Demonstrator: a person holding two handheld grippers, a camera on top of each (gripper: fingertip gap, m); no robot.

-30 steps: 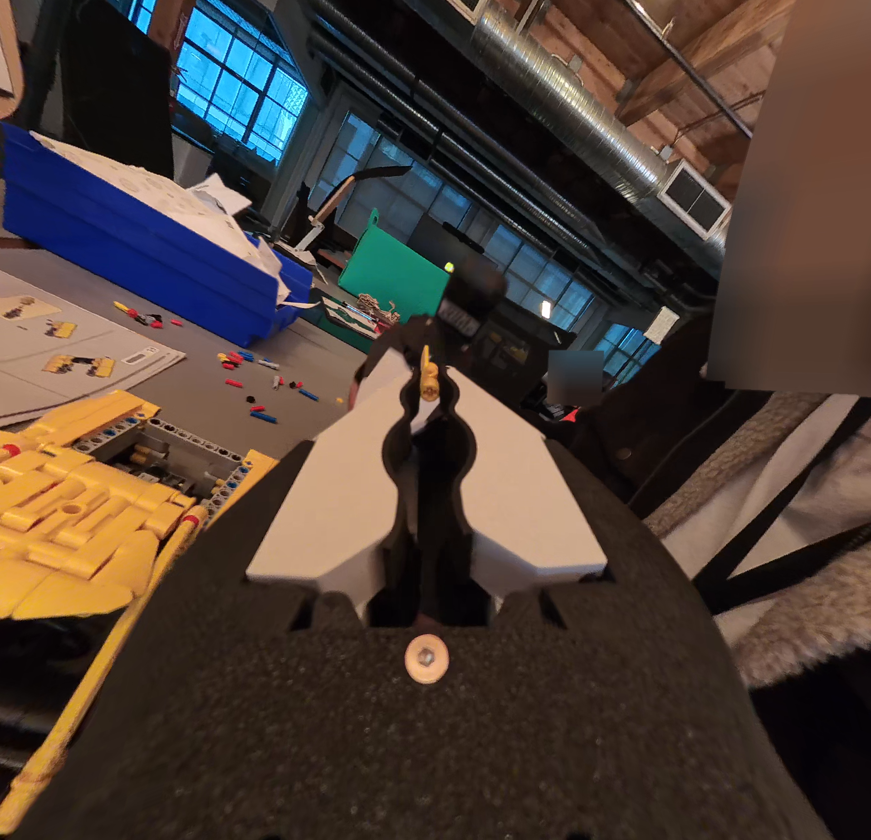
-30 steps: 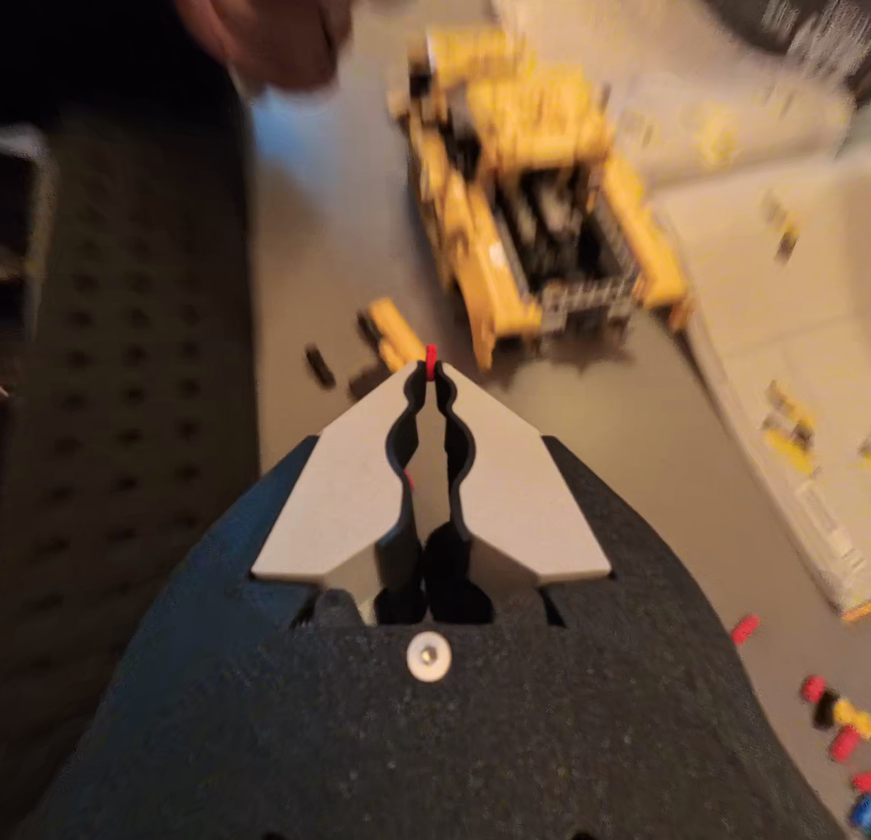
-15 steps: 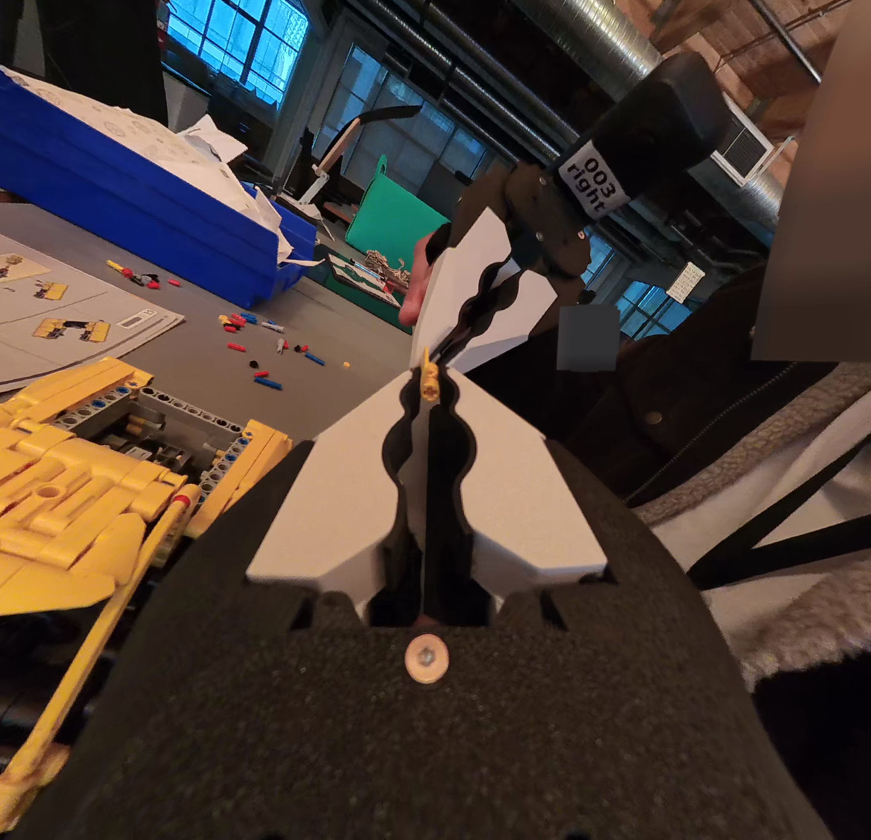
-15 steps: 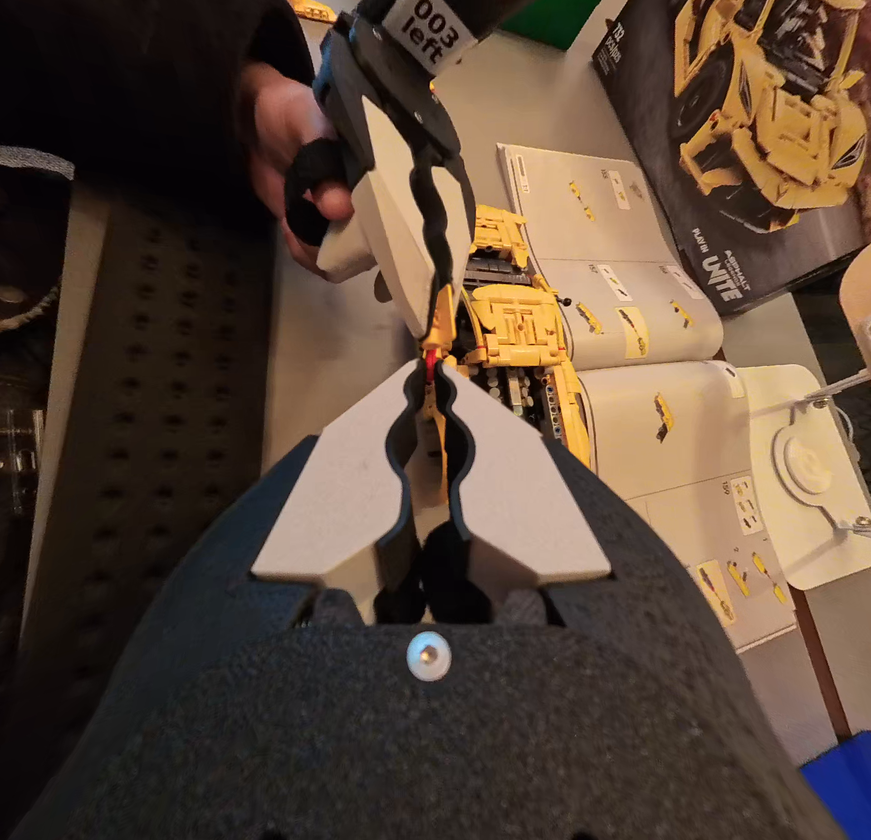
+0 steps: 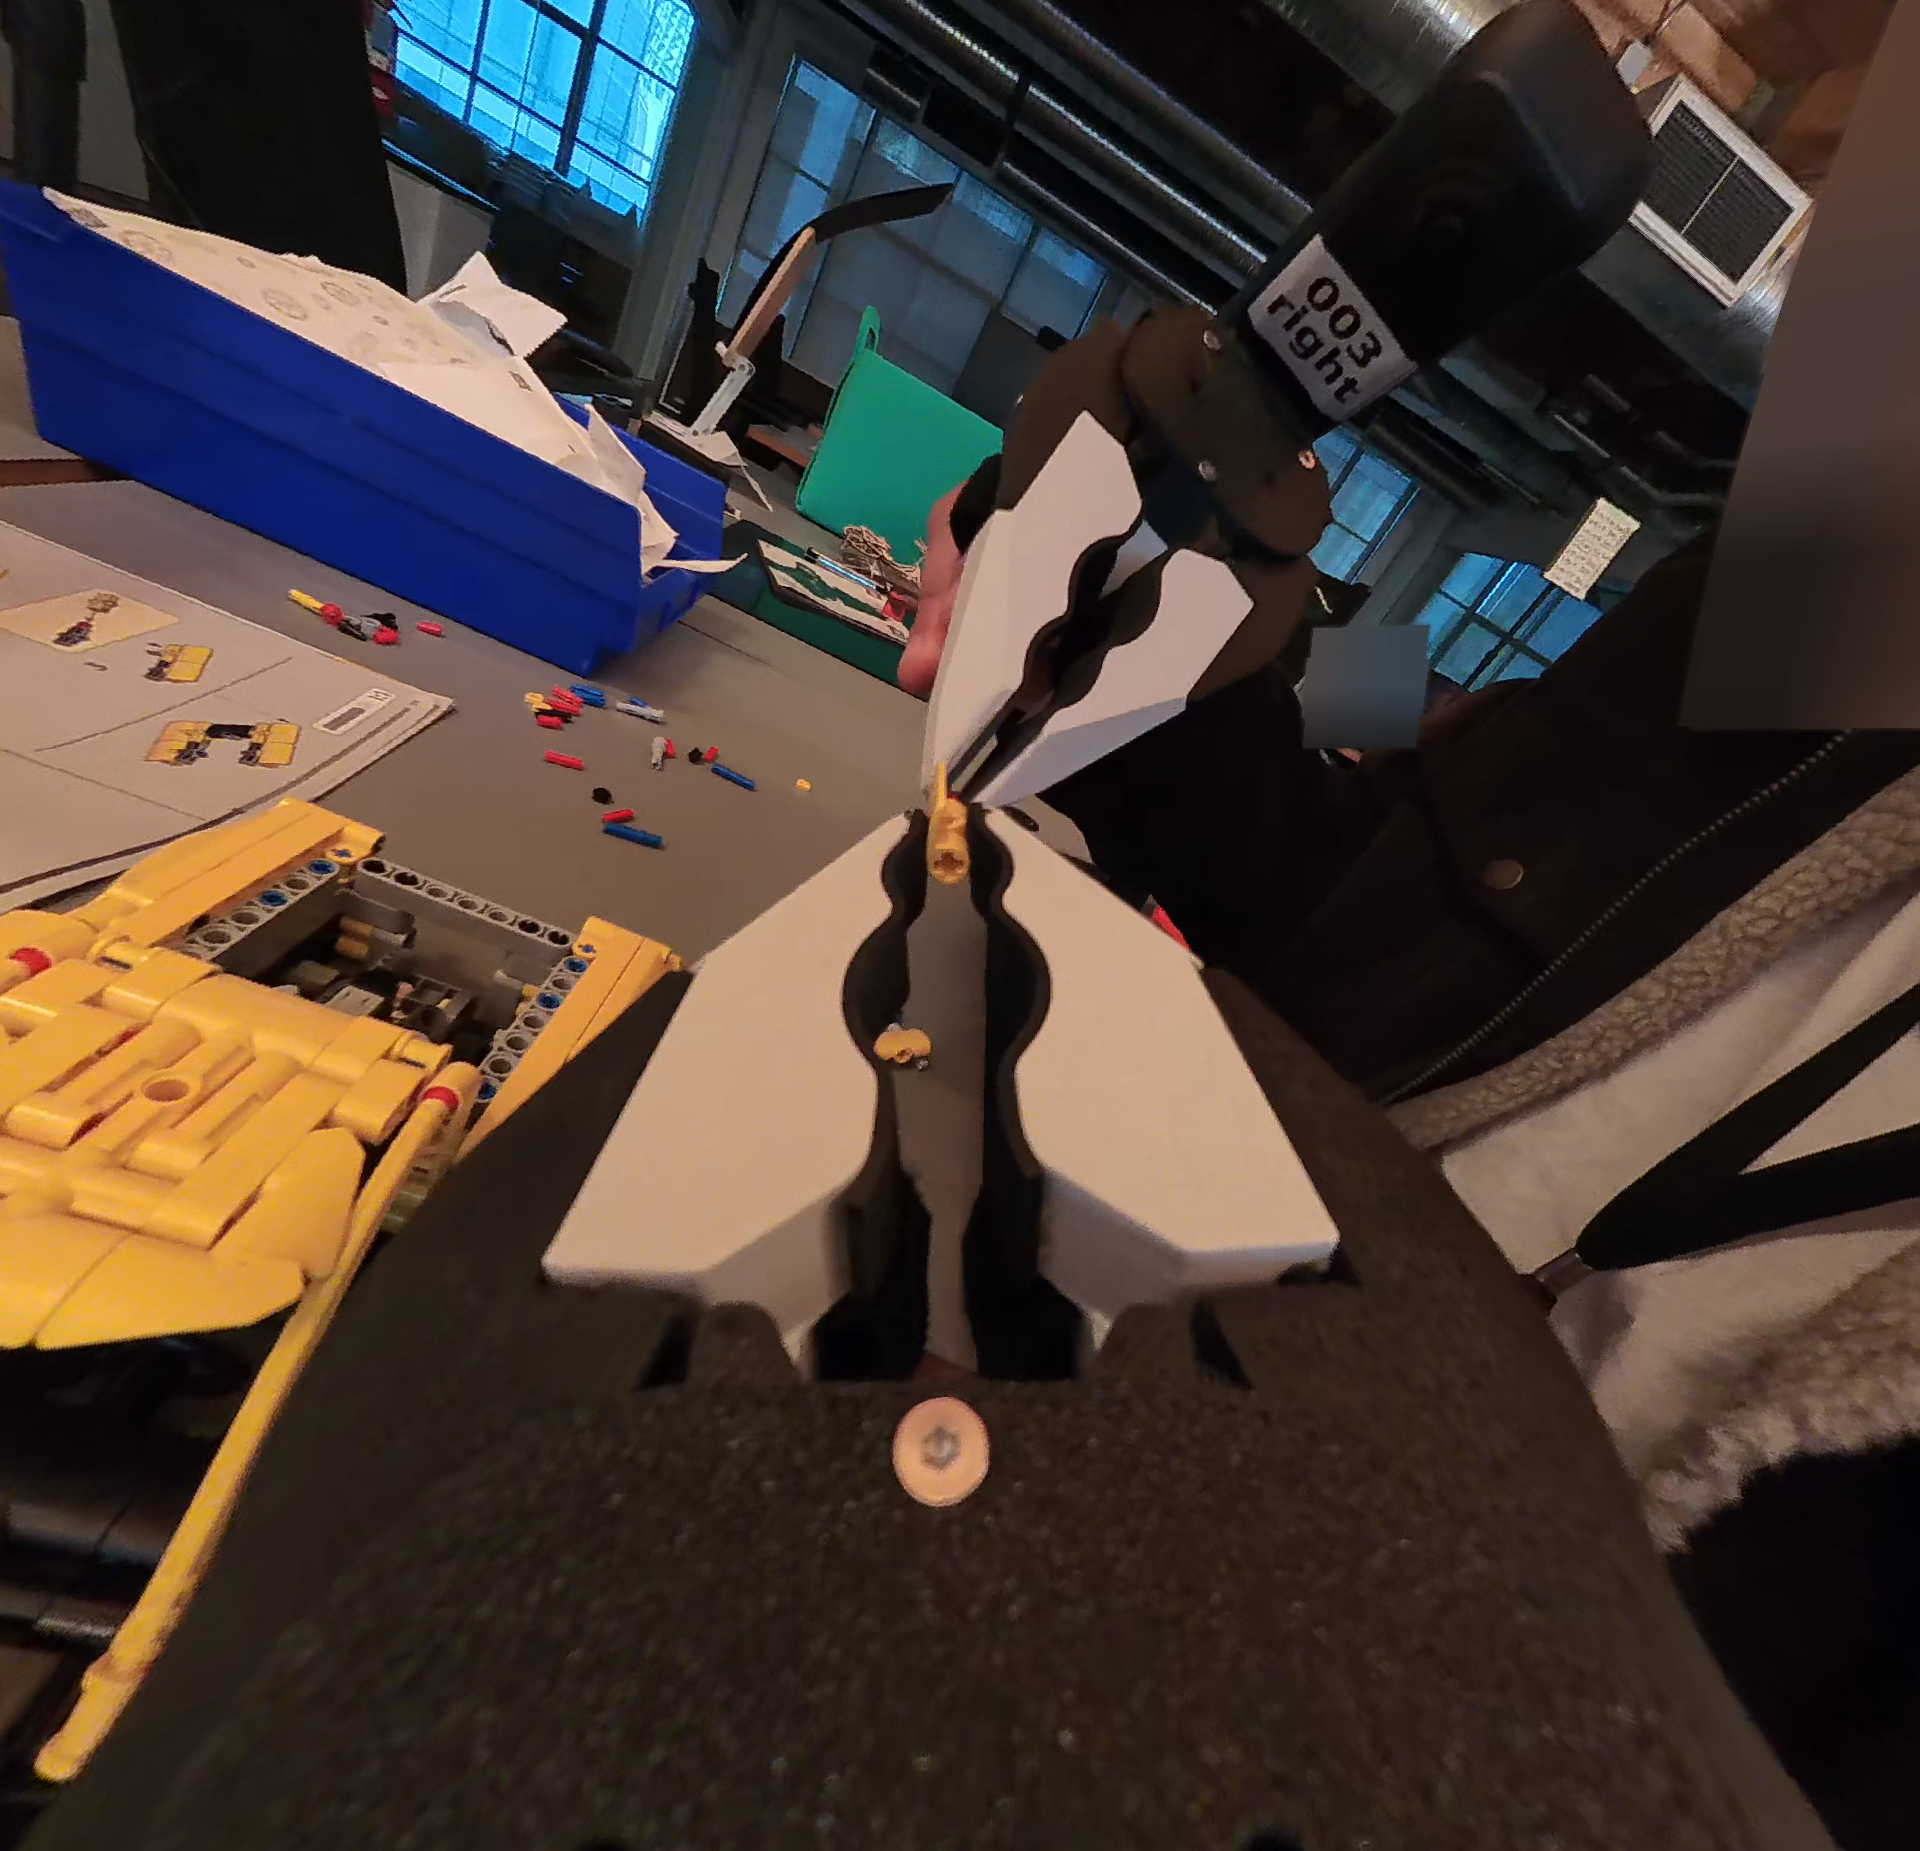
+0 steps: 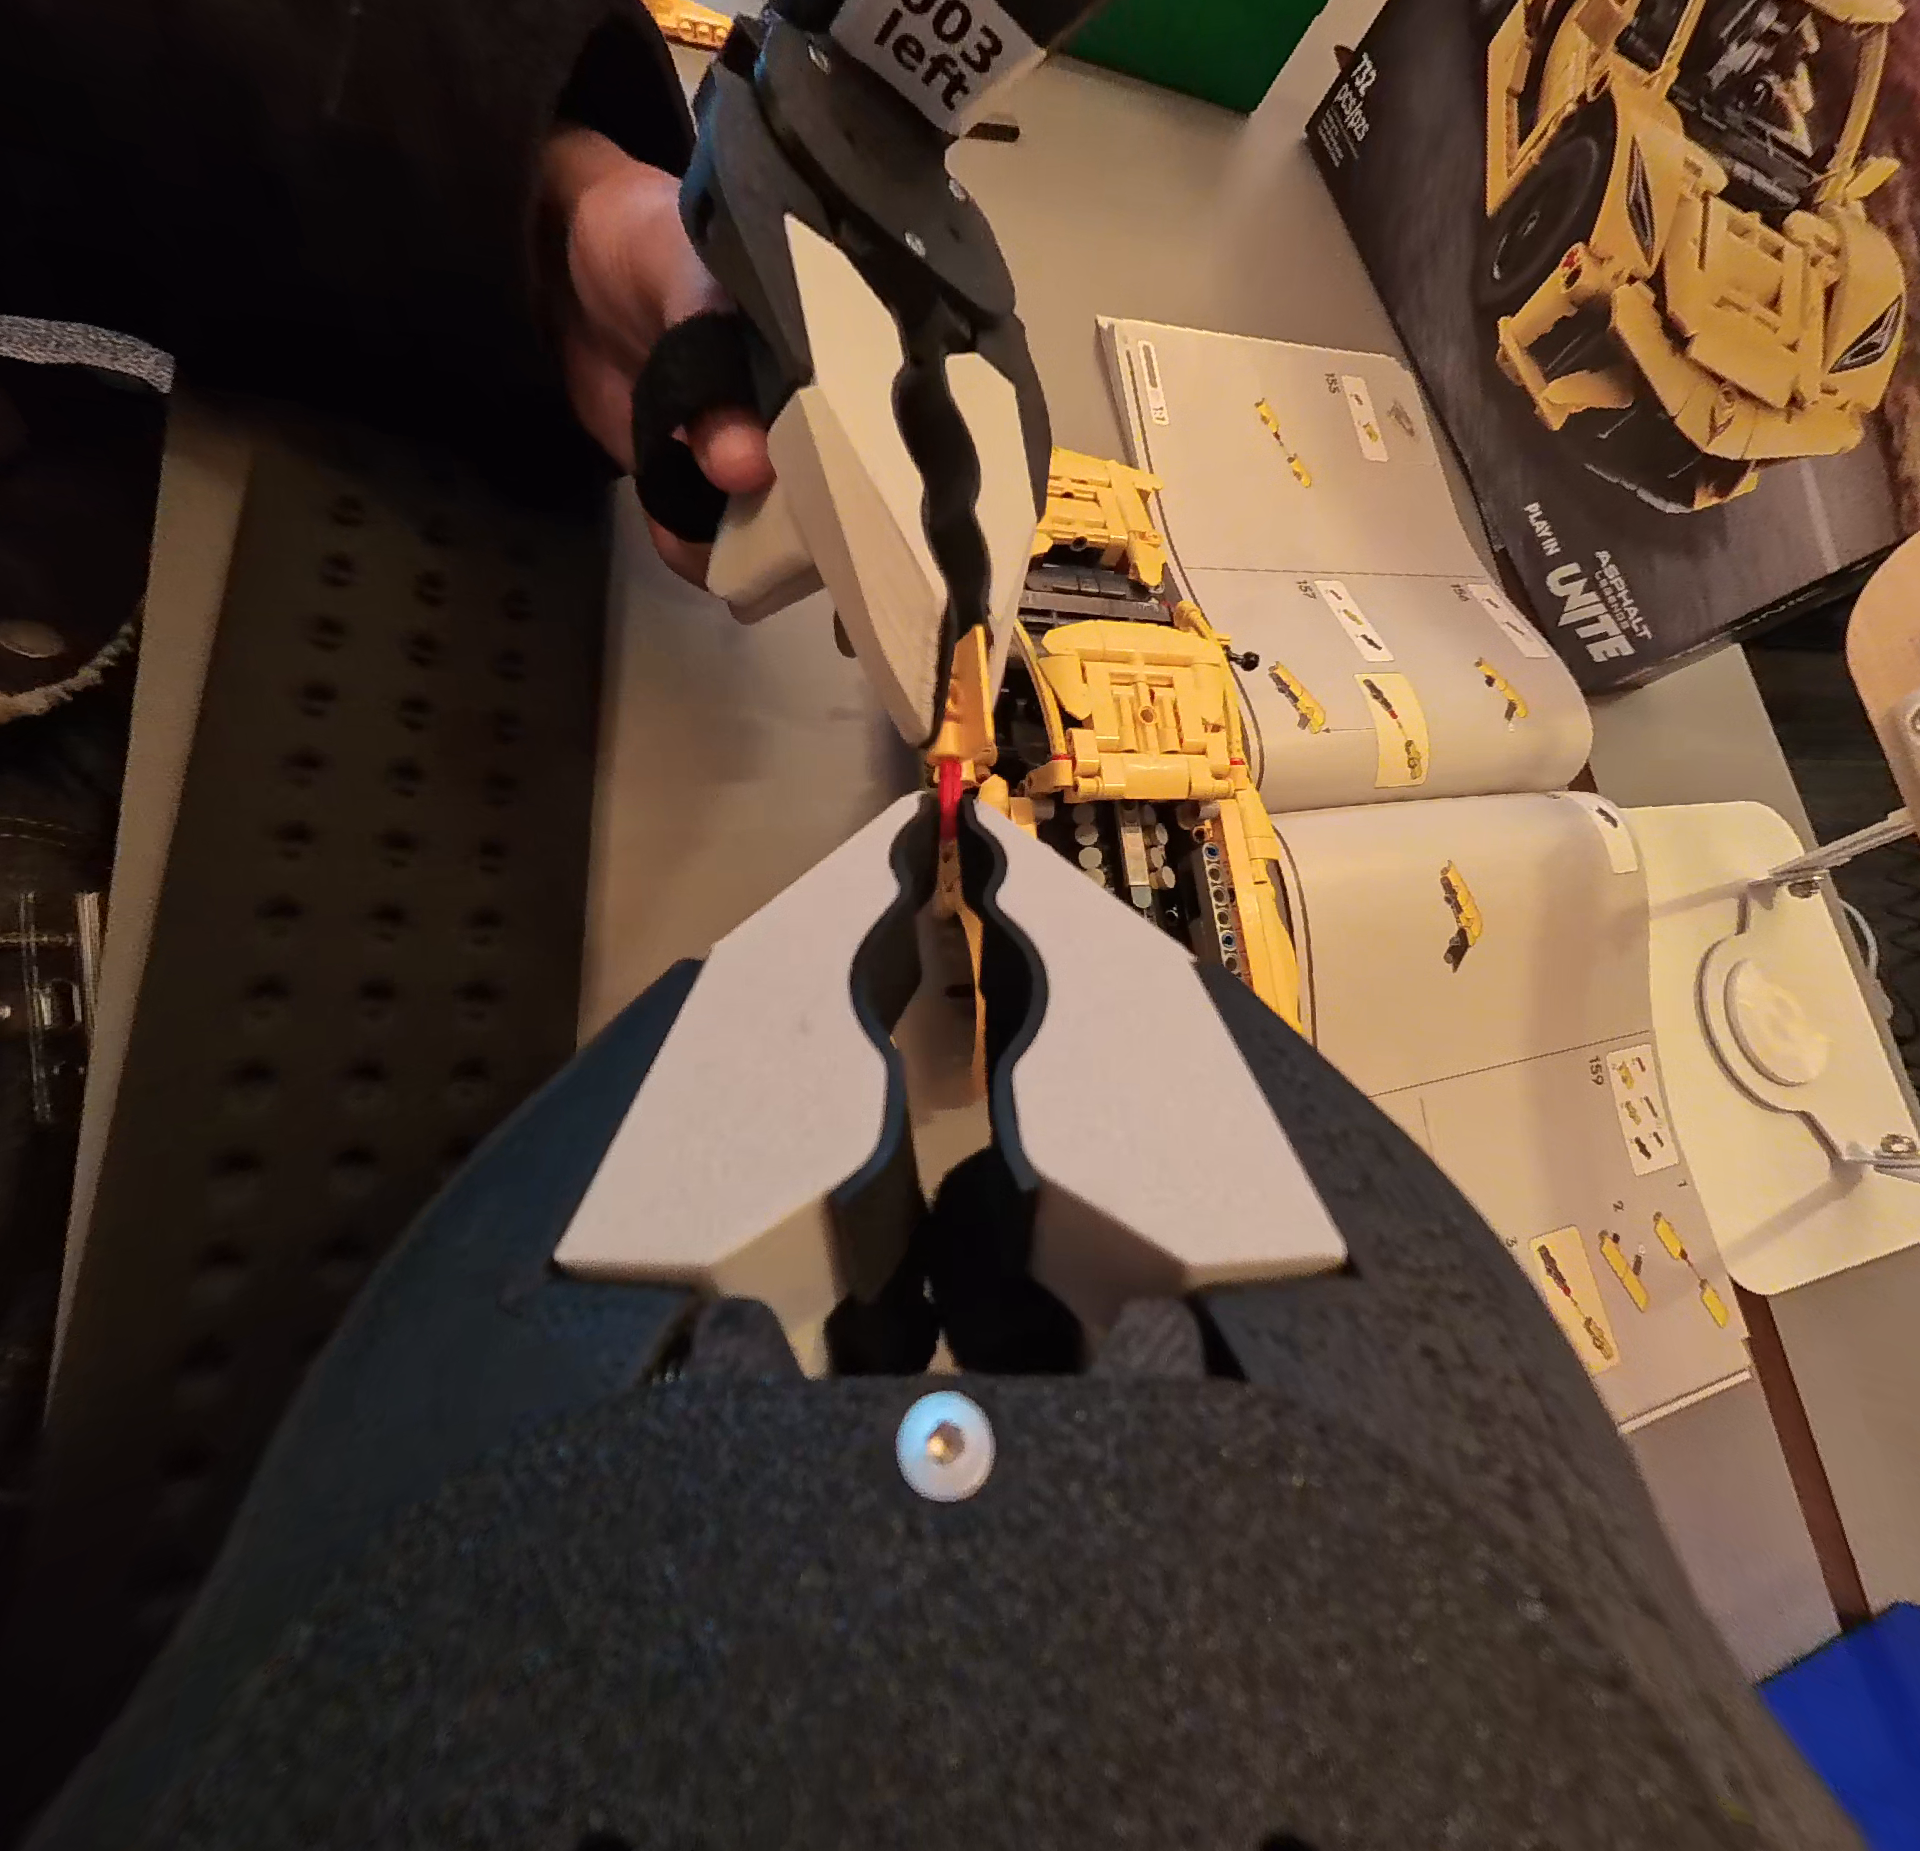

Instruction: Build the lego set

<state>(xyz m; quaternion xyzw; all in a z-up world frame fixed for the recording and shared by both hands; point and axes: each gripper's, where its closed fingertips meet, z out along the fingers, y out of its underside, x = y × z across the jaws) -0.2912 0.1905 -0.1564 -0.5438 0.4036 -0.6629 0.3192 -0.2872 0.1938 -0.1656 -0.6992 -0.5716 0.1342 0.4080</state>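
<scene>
On the left of the left wrist view, a blue bin [image 5: 343,451] of crumpled paper is seen at the back of the grey bench [image 5: 499,825], with an open instruction booklet [image 5: 156,700] before it and loose small pieces [image 5: 623,741] scattered to its right. Nearer, the half-built yellow car [image 5: 208,1074] is set on the bench. At the centre, the left tool [image 5: 945,835] is clamped on a small yellow piece [image 5: 945,840], held in the air above the bench. The right tool [image 5: 961,783] is met tip to tip with it from above right. In the right wrist view, the right tool [image 6: 948,809] is clamped on a thin red pin [image 6: 948,799], which touches the yellow piece [image 6: 966,700] gripped by the left tool [image 6: 951,731]. Farther right, the set's box [image 6: 1621,243] lies at the booklet's far edge.
</scene>
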